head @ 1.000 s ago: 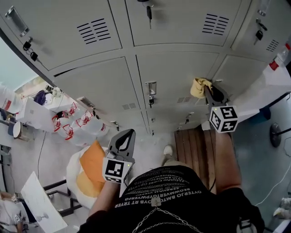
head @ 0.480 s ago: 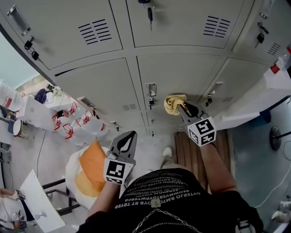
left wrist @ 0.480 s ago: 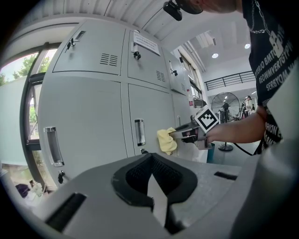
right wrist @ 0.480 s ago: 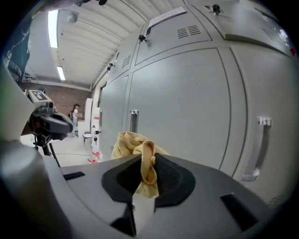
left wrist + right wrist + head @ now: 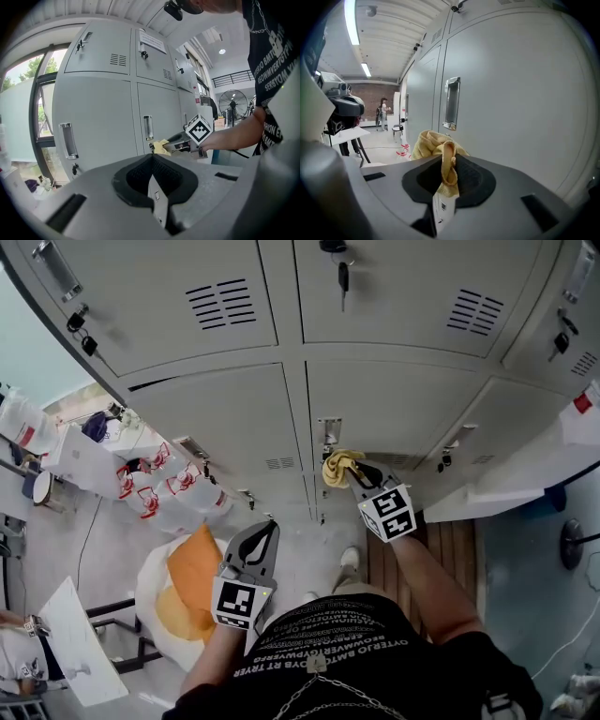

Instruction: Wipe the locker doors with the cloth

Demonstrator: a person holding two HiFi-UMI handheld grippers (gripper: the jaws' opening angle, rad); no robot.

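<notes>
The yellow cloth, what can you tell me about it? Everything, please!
The cloth is yellow, soft and fuzzy like a towel, crumpled into a bunch. The right tongs pinch one fold, and the rest puffs out in front. It is held close to a grey locker door, just below its metal handle; touching or not, I can't tell.

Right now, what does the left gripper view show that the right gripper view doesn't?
Only the left gripper view: the left gripper shut on nothing, the right gripper from outside, a standing fan. Only the right gripper view: a distant person in the hall. Both: the yellow cloth in the right gripper's jaws and the grey locker doors.
</notes>
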